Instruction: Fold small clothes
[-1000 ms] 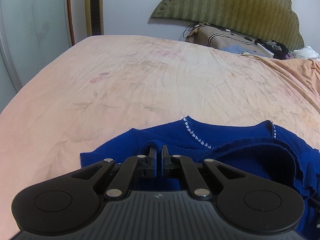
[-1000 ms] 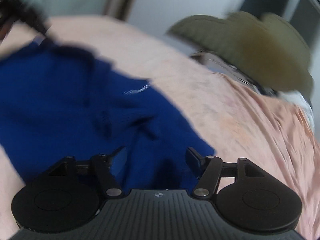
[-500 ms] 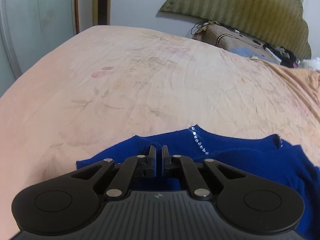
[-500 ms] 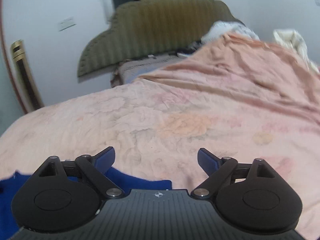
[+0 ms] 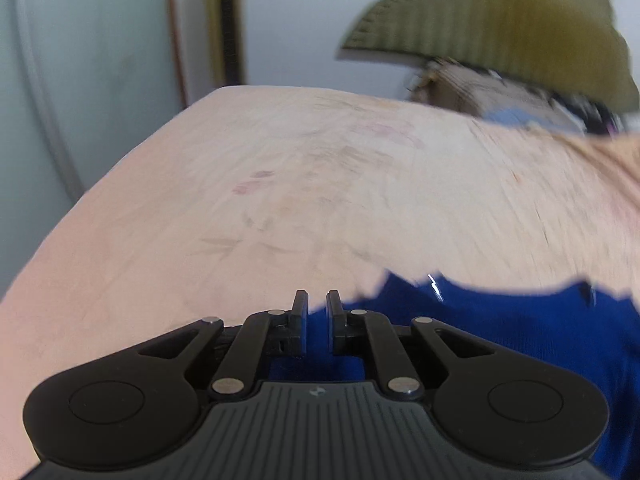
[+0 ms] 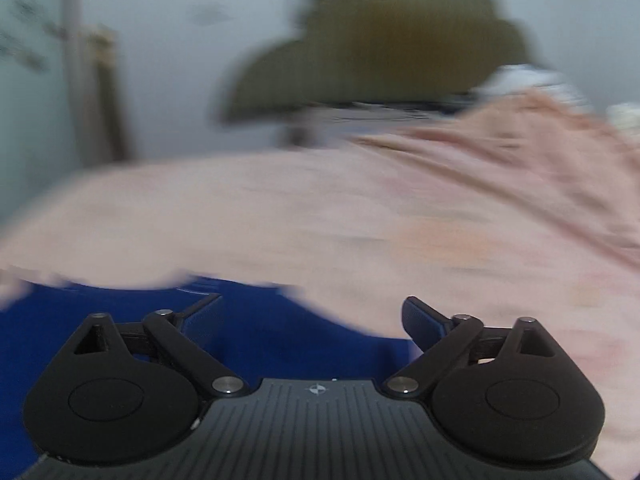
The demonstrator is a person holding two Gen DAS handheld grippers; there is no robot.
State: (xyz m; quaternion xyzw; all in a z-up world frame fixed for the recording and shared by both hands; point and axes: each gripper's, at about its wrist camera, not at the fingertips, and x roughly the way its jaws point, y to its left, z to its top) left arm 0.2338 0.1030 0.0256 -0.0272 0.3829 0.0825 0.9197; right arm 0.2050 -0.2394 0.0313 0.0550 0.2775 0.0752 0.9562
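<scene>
Since half a second ago, left gripper (image 5: 317,322) parts slightly, blue sweater (image 5: 520,336) between its fingers; right gripper (image 6: 312,316) gapes wide, empty, over the sweater on the bedsheet (image 5: 280,200).

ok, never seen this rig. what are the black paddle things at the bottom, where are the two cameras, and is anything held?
There is no robot here. A person carries a hand-held gripper in each hand, and each has a fisheye camera looking forward along its two fingers. The black shapes at the bottom of each picture are the gripper's own body and linkages.

The left wrist view shows the left hand-held gripper, fingers nearly together with a narrow gap. Blue fabric shows in the gap, but a grip cannot be confirmed. The right wrist view shows the right hand-held gripper, fingers wide apart, holding nothing.

A blue sweater lies on a bed with a peach sheet. An olive headboard stands behind. Both pictures are motion-blurred.
</scene>
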